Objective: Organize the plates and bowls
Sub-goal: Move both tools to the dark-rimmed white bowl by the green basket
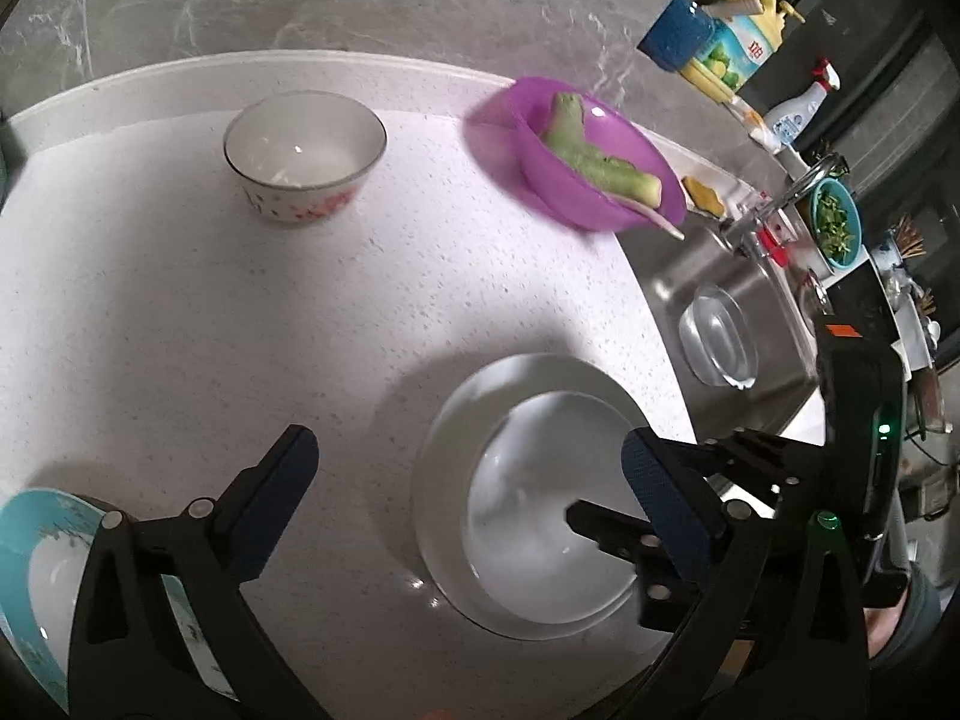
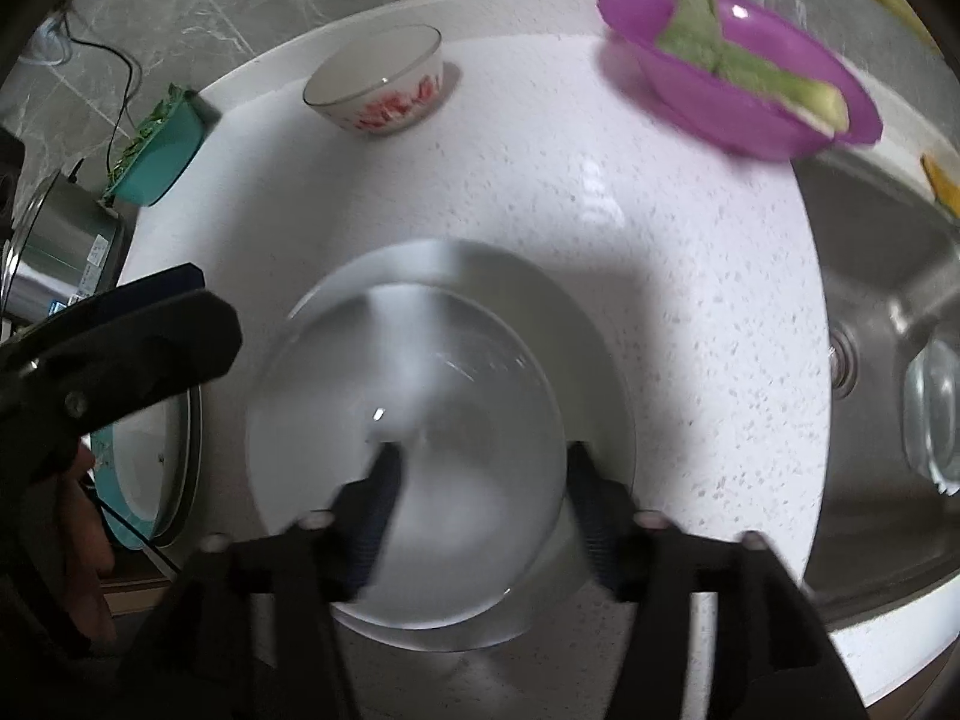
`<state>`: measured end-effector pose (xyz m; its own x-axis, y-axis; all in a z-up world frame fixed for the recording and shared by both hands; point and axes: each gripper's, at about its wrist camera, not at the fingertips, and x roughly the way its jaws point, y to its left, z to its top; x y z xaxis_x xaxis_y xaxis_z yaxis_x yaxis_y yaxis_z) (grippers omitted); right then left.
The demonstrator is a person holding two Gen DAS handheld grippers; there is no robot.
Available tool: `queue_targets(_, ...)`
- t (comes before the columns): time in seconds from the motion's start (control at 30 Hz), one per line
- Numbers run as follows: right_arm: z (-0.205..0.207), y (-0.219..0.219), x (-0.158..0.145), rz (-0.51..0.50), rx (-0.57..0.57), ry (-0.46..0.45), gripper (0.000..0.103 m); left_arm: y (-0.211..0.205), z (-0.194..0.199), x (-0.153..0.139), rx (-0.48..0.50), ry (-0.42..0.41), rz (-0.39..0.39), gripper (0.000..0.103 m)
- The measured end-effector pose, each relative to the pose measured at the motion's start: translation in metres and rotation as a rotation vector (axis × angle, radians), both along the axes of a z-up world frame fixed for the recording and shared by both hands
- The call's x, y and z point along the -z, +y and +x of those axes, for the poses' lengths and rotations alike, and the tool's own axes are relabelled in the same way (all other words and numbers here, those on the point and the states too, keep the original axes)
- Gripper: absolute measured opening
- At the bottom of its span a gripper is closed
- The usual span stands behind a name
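Observation:
A clear glass bowl (image 2: 408, 432) sits on a white plate (image 2: 576, 324) on the speckled counter; both show in the left wrist view, bowl (image 1: 540, 516) on plate (image 1: 456, 438). My right gripper (image 2: 480, 480) is open, one finger inside the bowl and one outside its right rim. My left gripper (image 1: 468, 468) is open and empty above the counter, left of the plate. A red-patterned white bowl (image 1: 305, 153) stands at the back. A teal-rimmed plate (image 1: 36, 564) lies at the near left.
A purple bowl (image 1: 594, 174) with a green vegetable sits by the steel sink (image 1: 744, 300), which holds a glass bowl (image 1: 717, 339). A teal basket (image 2: 159, 156) and a steel pot (image 2: 60, 252) stand at the counter's left. Bottles line the back right.

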<state>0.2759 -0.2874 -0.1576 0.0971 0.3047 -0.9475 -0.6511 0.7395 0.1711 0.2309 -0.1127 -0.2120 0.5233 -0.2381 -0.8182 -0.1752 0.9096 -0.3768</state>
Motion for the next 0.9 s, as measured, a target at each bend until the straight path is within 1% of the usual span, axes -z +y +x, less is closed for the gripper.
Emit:
queue_targets(0.07,0.001,-0.002,-0.007,0.009,0.005,0.003,0.074,0.007,-0.003,-0.007,-0.026,-0.030,0.013,0.103)
queue_targets(0.1,0.003,-0.004,-0.012,0.014,0.010,0.003,0.076,0.013,-0.003,-0.013,-0.043,-0.050,0.036,0.103)
queue_targets(0.13,0.004,-0.006,-0.018,0.023,0.014,-0.002,0.084,0.017,-0.004,-0.016,-0.055,-0.060,0.055,0.103)
queue_targets(0.17,0.006,-0.006,-0.024,0.036,0.014,-0.009,0.089,0.023,-0.003,-0.020,-0.067,-0.063,0.080,0.103)
queue_targets(0.2,0.009,-0.007,-0.032,0.052,0.012,-0.018,0.092,0.028,-0.002,-0.023,-0.075,-0.065,0.096,0.103)
queue_targets(0.23,0.011,-0.009,-0.040,0.070,0.010,-0.030,0.101,0.037,-0.001,-0.028,-0.088,-0.074,0.119,0.103)
queue_targets(0.27,0.014,-0.010,-0.049,0.091,0.003,-0.048,0.103,0.045,0.001,-0.033,-0.103,-0.083,0.145,0.103)
queue_targets(0.37,0.023,-0.004,-0.073,0.136,-0.030,-0.101,0.103,0.068,0.012,-0.045,-0.129,-0.092,0.201,0.103)
queue_targets(0.43,0.029,0.005,-0.084,0.144,-0.047,-0.149,0.103,0.084,0.028,-0.053,-0.130,-0.078,0.270,0.103)
queue_targets(0.5,0.041,0.019,-0.092,0.142,-0.048,-0.185,0.103,0.099,0.043,-0.054,-0.132,-0.044,0.312,0.103)
queue_targets(0.53,0.048,0.027,-0.096,0.156,-0.053,-0.194,0.103,0.112,0.053,-0.053,-0.147,-0.007,0.306,0.103)
queue_targets(0.6,0.064,0.042,-0.101,0.184,-0.044,-0.201,0.103,0.134,0.071,-0.043,-0.158,0.045,0.245,0.103)
queue_targets(0.63,0.074,0.050,-0.101,0.192,-0.038,-0.192,0.103,0.144,0.082,-0.037,-0.157,0.066,0.226,0.103)
queue_targets(0.7,0.098,0.069,-0.094,0.197,-0.015,-0.132,0.103,0.155,0.101,-0.025,-0.154,0.126,0.262,0.103)
queue_targets(0.73,0.112,0.081,-0.088,0.197,0.002,-0.083,0.103,0.159,0.112,-0.017,-0.146,0.166,0.283,0.103)
queue_targets(0.77,0.123,0.090,-0.082,0.211,0.006,-0.041,0.103,0.161,0.120,-0.009,-0.136,0.185,0.285,0.103)
queue_targets(0.8,0.128,0.098,-0.078,0.214,0.012,-0.017,0.103,0.166,0.128,-0.001,-0.136,0.199,0.283,0.102)
queue_targets(0.87,0.140,0.120,-0.067,0.172,0.028,0.003,0.103,0.168,0.135,0.009,-0.138,0.216,0.293,0.102)
queue_targets(0.9,0.143,0.130,-0.063,0.162,0.018,0.010,0.103,0.170,0.140,0.013,-0.133,0.215,0.298,0.102)
